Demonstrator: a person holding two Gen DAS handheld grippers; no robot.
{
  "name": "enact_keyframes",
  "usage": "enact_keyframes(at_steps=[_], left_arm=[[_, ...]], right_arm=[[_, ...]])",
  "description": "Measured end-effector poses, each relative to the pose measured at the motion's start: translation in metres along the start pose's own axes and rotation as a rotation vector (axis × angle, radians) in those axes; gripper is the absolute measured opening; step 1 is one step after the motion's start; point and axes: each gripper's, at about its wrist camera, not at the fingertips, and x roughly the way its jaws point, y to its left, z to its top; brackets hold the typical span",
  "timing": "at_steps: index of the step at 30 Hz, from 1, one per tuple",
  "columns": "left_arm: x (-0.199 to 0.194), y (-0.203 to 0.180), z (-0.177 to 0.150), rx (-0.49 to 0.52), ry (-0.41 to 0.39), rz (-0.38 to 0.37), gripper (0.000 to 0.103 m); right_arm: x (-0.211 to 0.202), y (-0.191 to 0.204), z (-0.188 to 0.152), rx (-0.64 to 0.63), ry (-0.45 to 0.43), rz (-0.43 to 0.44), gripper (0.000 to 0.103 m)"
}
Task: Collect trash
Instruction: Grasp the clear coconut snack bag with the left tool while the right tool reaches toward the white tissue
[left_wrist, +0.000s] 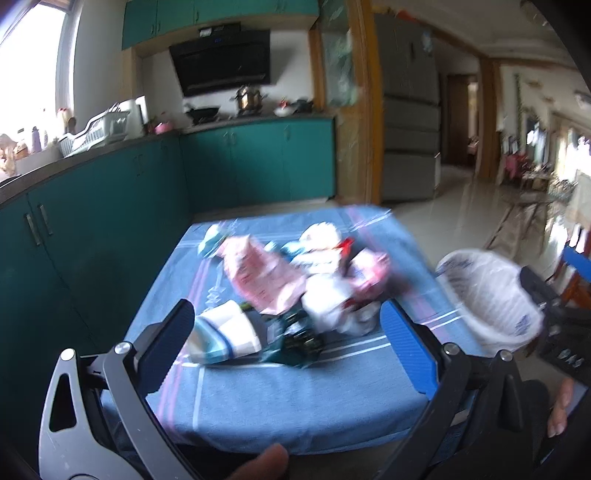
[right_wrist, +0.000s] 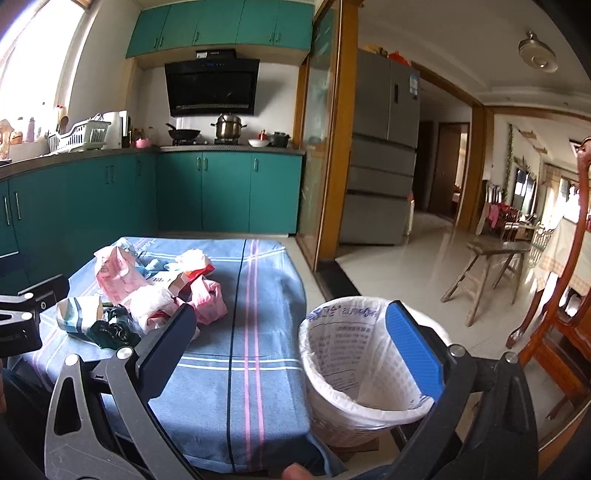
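Note:
A pile of trash (left_wrist: 295, 280) lies on a table with a blue striped cloth (left_wrist: 280, 402): pink wrappers, white crumpled bags, a white-and-teal paper cup (left_wrist: 221, 336) and a dark green wrapper (left_wrist: 295, 339). The pile also shows in the right wrist view (right_wrist: 155, 291). A white lined bin (right_wrist: 365, 369) stands beside the table's right edge, also in the left wrist view (left_wrist: 487, 299). My left gripper (left_wrist: 288, 325) is open and empty, just in front of the cup and green wrapper. My right gripper (right_wrist: 291, 328) is open and empty, between the cloth and the bin.
Teal kitchen cabinets (right_wrist: 110, 199) run along the left and back. A grey fridge (right_wrist: 384, 147) stands behind the table. A wooden stool (right_wrist: 491, 269) and a wooden chair (right_wrist: 561, 302) stand on the tiled floor to the right.

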Motion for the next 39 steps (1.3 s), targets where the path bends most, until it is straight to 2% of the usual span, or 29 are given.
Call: enact_keyframes(at_steps=[2, 4, 8, 9, 12, 15, 16, 19, 21, 23, 26, 27, 29, 32, 36, 39], left_arm=[[0.014, 0.009, -0.004, 0.004, 0.051, 0.005, 0.1], [0.03, 0.032, -0.01, -0.038, 0.116, -0.01, 0.1], [0.046, 0.073, -0.021, -0.077, 0.154, 0.09, 0.1], [0.049, 0.086, -0.022, -0.098, 0.158, 0.106, 0.1], [0.059, 0.119, -0.009, -0.135, 0.146, 0.082, 0.1], [0.08, 0.152, 0.029, -0.175, 0.068, 0.166, 0.1], [0.091, 0.158, 0.041, -0.192, 0.061, 0.172, 0.1], [0.161, 0.175, 0.085, -0.236, 0.127, 0.131, 0.1], [0.214, 0.175, 0.103, -0.213, 0.206, 0.123, 0.1], [0.254, 0.171, 0.112, -0.207, 0.284, 0.11, 0.1], [0.3, 0.169, 0.11, -0.275, 0.376, -0.003, 0.1], [0.312, 0.167, 0.107, -0.288, 0.41, -0.039, 0.097], [0.321, 0.164, 0.103, -0.282, 0.432, -0.066, 0.09], [0.33, 0.162, 0.101, -0.302, 0.443, -0.118, 0.086], [0.336, 0.155, 0.091, -0.296, 0.471, -0.168, 0.06], [0.336, 0.156, 0.084, -0.321, 0.463, -0.228, 0.044]], right_arm=[[0.014, 0.001, 0.0, 0.012, 0.015, 0.03, 0.1], [0.029, 0.003, 0.001, 0.009, 0.041, 0.059, 0.1], [0.074, 0.01, 0.003, 0.032, 0.134, 0.159, 0.1], [0.082, 0.012, 0.004, 0.04, 0.146, 0.18, 0.1], [0.109, 0.022, 0.014, 0.028, 0.164, 0.213, 0.099], [0.13, 0.031, 0.03, 0.012, 0.163, 0.212, 0.099], [0.138, 0.035, 0.037, 0.014, 0.162, 0.215, 0.099], [0.161, 0.042, 0.056, 0.027, 0.168, 0.243, 0.099], [0.18, 0.048, 0.067, 0.028, 0.195, 0.27, 0.099], [0.205, 0.059, 0.081, 0.03, 0.237, 0.316, 0.099], [0.244, 0.076, 0.094, 0.037, 0.312, 0.398, 0.099], [0.256, 0.081, 0.096, 0.037, 0.341, 0.426, 0.099], [0.289, 0.097, 0.097, 0.026, 0.419, 0.467, 0.099], [0.321, 0.116, 0.096, 0.008, 0.463, 0.458, 0.099], [0.353, 0.143, 0.083, -0.011, 0.593, 0.481, 0.098], [0.352, 0.147, 0.084, -0.016, 0.613, 0.478, 0.09]])
